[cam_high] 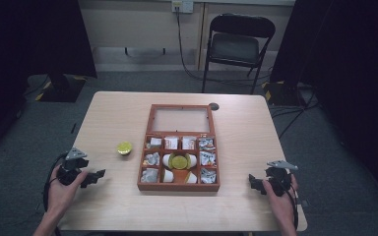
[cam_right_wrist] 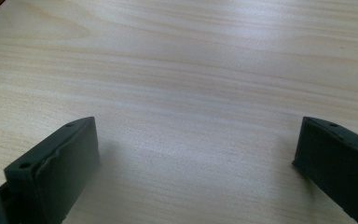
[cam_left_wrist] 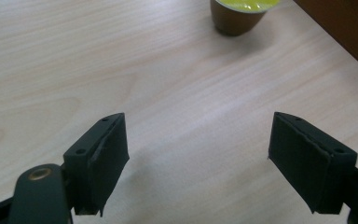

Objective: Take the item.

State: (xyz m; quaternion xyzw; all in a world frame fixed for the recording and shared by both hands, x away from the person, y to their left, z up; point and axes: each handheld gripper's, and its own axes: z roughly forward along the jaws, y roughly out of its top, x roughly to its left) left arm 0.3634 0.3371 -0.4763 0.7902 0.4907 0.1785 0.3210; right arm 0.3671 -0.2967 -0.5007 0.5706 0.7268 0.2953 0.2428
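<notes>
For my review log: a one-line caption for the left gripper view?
Open left gripper over the wooden table, aimed at a yellow-lidded capsule.

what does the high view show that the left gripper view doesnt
High view alone: the whole wooden compartment box with its sachets and a capsule in the middle, the right hand-held gripper, the folding chair.
Left gripper view alone: a close look at the left hand-held gripper, jaws open with bare table between them.
Both: the light wood table and the loose yellow-lidded capsule standing on it.
</notes>
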